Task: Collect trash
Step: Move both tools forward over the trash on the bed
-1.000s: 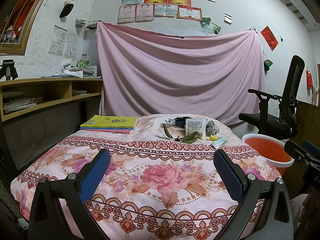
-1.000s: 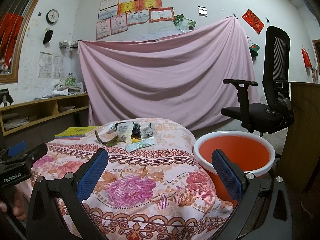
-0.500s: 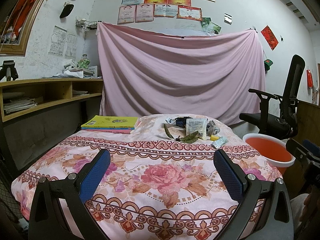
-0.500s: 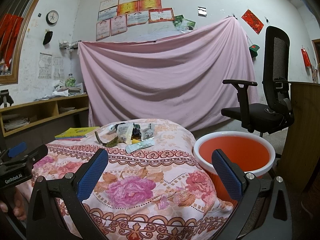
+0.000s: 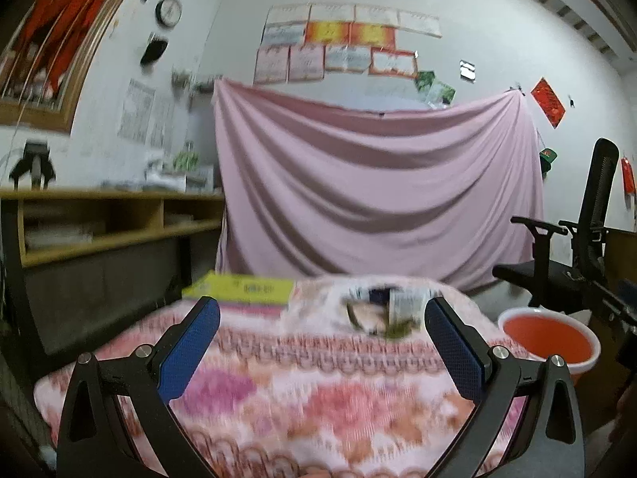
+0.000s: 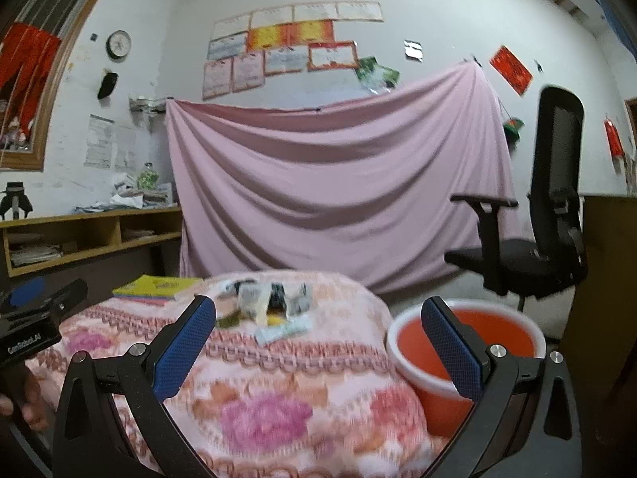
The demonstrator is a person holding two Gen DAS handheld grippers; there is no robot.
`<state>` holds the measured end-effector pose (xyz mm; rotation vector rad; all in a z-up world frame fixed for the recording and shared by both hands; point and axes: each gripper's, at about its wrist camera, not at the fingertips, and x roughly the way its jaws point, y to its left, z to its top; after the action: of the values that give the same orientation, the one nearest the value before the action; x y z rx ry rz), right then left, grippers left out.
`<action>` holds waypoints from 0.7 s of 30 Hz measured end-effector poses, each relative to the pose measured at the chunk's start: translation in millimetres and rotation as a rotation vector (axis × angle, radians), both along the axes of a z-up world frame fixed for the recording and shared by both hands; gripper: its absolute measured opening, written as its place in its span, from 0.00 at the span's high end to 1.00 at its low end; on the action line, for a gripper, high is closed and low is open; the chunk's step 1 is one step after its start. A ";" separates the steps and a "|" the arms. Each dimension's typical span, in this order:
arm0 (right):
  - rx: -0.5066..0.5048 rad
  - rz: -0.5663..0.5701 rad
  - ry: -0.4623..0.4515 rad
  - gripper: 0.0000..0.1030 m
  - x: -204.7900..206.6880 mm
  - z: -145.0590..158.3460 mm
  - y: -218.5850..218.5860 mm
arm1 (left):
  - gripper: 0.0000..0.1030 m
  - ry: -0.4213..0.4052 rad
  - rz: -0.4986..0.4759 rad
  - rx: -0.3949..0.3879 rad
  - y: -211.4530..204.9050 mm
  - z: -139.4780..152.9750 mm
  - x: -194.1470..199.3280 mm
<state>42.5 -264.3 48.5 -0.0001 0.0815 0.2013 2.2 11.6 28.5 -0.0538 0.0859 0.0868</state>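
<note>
Both claws, left claw [image 5: 320, 352] and right claw [image 6: 318, 352], gape empty above the floral-covered counter [image 6: 278, 406]. Trash pile [image 6: 266, 306] lies beyond them, left of the orange bucket [image 6: 469, 342]. Best approach: descend slowly, pinching one wrapper cleanly.

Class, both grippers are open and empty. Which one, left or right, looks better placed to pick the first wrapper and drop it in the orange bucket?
Probably the right gripper: the bucket sits directly beside it and the trash pile lies straight ahead.
</note>
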 end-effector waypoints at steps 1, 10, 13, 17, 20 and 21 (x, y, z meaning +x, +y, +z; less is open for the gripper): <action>-0.008 0.011 -0.028 0.00 4.7 6.6 3.1 | 0.02 -0.019 -0.004 0.004 1.0 5.4 3.6; -0.021 0.040 -0.121 0.00 66.8 30.5 17.6 | 0.02 -0.075 -0.022 -0.011 15.5 20.8 65.6; -0.041 0.059 -0.110 0.00 88.9 27.7 21.0 | 0.02 -0.084 -0.028 0.007 14.3 20.2 85.7; -0.072 0.092 -0.039 0.00 114.3 15.7 21.5 | 0.02 -0.044 -0.054 0.038 12.0 9.3 109.8; -0.093 0.096 0.081 0.00 137.1 2.7 22.6 | 0.02 0.061 -0.105 0.023 14.5 0.6 131.7; -0.091 0.095 0.128 0.00 144.4 -2.3 22.4 | 0.02 0.106 -0.118 0.013 15.2 -1.8 139.9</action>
<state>186.9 -241.9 46.3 -0.0821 0.2186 0.2925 142.1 26.7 26.7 -0.0306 0.1939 -0.0274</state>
